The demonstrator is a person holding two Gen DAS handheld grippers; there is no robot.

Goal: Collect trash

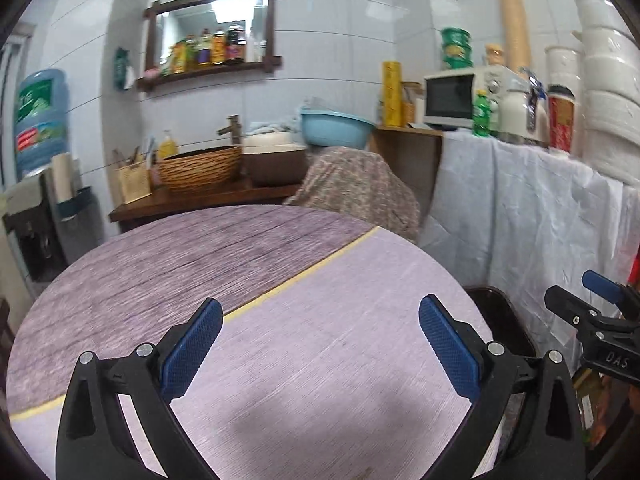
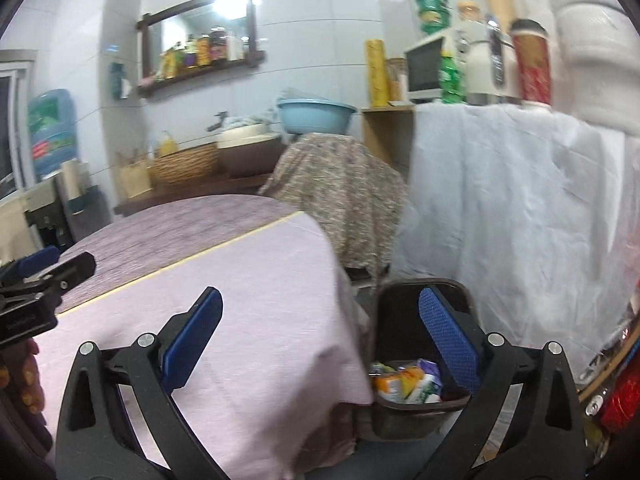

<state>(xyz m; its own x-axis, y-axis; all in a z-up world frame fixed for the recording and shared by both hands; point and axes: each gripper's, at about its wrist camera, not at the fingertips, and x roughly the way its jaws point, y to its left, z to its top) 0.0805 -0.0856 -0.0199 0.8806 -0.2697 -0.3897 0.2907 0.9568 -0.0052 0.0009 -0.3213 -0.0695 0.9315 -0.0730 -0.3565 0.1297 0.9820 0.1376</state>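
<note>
Now both the left gripper (image 1: 320, 344) and right gripper (image 2: 320, 344) gape empty, trash (image 2: 408, 384) in the bin (image 2: 400, 312).

A cluttered home kitchen or washroom corner with white tiled walls. Upper left, a wood-framed mirror (image 1: 212, 28) over a shelf of bottles. Centre left, a faucet (image 1: 230, 128) above a basin on a wooden counter. Far left, a water dispenser jug (image 1: 40, 120). Upper right, a microwave (image 1: 452, 98) on a cloth-draped counter.
</note>
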